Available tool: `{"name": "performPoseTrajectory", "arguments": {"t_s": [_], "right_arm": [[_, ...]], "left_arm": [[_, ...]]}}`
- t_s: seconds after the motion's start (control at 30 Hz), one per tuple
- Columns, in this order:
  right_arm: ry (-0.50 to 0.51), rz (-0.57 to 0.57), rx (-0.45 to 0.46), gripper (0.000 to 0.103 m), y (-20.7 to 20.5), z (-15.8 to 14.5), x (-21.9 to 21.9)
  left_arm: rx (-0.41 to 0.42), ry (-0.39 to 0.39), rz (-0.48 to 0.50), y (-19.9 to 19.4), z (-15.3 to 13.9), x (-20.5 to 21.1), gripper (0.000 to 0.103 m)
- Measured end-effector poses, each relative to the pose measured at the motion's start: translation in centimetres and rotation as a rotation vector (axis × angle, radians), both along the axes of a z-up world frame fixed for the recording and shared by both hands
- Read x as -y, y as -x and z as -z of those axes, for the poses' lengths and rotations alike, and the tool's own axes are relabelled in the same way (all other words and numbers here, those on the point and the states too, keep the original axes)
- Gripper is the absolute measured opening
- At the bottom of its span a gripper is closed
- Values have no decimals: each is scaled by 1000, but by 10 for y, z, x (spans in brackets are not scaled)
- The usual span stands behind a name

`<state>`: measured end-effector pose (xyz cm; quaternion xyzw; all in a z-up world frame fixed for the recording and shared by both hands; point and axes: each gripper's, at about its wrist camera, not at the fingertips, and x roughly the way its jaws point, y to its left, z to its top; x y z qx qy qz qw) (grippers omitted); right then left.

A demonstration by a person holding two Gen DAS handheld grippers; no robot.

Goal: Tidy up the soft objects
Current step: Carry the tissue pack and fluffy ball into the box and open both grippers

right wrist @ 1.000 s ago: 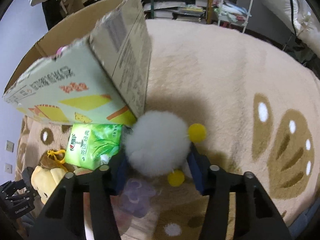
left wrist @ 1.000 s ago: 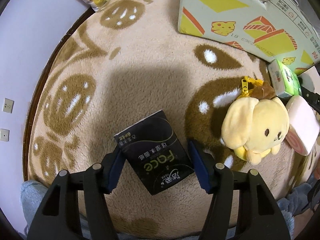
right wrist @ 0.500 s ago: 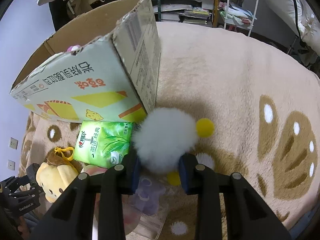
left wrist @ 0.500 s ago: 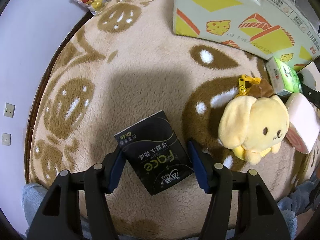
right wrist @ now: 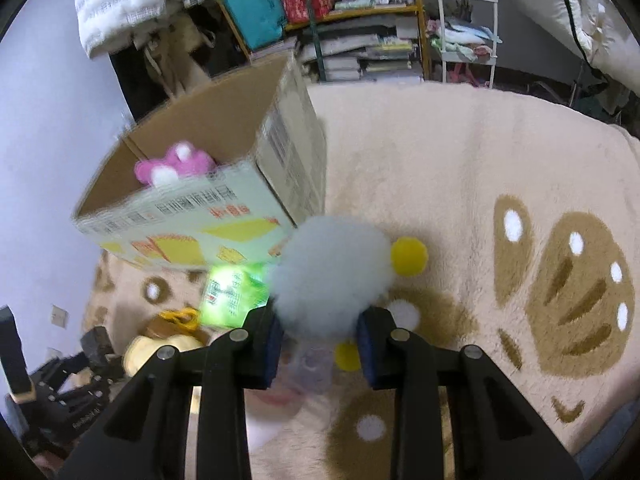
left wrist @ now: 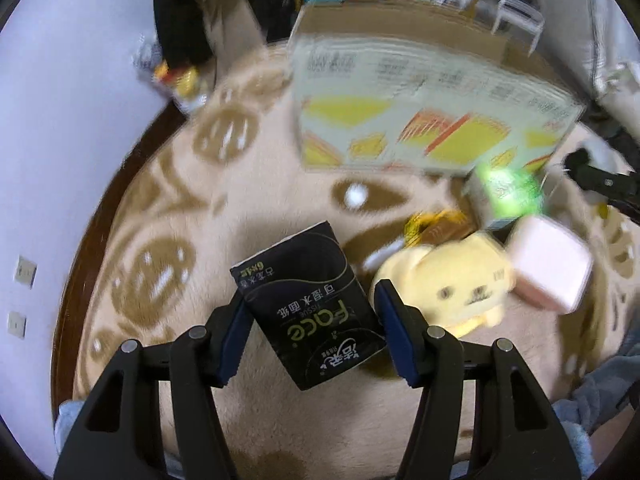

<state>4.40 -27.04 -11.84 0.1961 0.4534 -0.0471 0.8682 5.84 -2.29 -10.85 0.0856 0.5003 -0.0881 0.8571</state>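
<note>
Above a shaggy beige rug (left wrist: 248,216), the left gripper (left wrist: 312,330) is clamping a glossy black tissue pack (left wrist: 310,308), its blue pads pressing both sides. A yellow plush dog (left wrist: 452,284) and a pink cushion (left wrist: 548,268) are lying just to its right, with a green tissue pack (left wrist: 506,196) against the open cardboard box (right wrist: 208,208). The right gripper (right wrist: 320,340) is squeezing a fluffy white ball (right wrist: 332,272) beside the box corner; a pink plush (right wrist: 176,164) is sitting inside.

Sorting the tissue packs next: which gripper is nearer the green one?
Right. The right gripper holds the white plush just beside the green tissue pack; the left gripper is farther back.
</note>
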Motion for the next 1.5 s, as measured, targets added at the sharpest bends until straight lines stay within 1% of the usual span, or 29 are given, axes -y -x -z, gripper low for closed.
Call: {"name": "performPoseTrajectory", "arguments": {"t_s": [0.13,0.23,0.3,0.4,0.5,0.57,0.77,0.93,1.0,1.13,1.3,1.37,1.5], "right_arm": [[-10,-8,75,33,5,-27,0],[-3,-22,141,33,11,-52,-5],[-4,-22,177,33,14,-64,-7],[10,-37,230,33,17,-85,-13],[19,-59,271,33,16,-102,-20],[15,-80,290,33,14,-112,-25],[27,-113,343,33,3,-128,-36],[80,-139,363,33,-9,-138,-41],[86,-146,371,34,-14,-140,-38],[103,-152,378,34,-23,-138,-34],[114,-154,389,34,-31,-126,-31],[133,-159,386,34,-35,-121,-32],[149,-150,389,34,-39,-110,-34]], "left_arm": [[151,26,74,16,-37,10,59],[240,20,116,18,-59,13,59],[278,28,129,15,-71,16,60],[314,61,134,12,-86,16,60],[348,73,147,5,-103,19,60],[365,73,160,-1,-109,21,60],[430,88,182,-21,-135,22,60],[448,143,181,-42,-147,25,60],[457,158,181,-47,-150,26,60],[447,139,200,-58,-149,34,60],[477,109,236,-67,-140,41,60],[462,118,228,-73,-134,41,60],[404,153,210,-86,-118,40,60]]}}
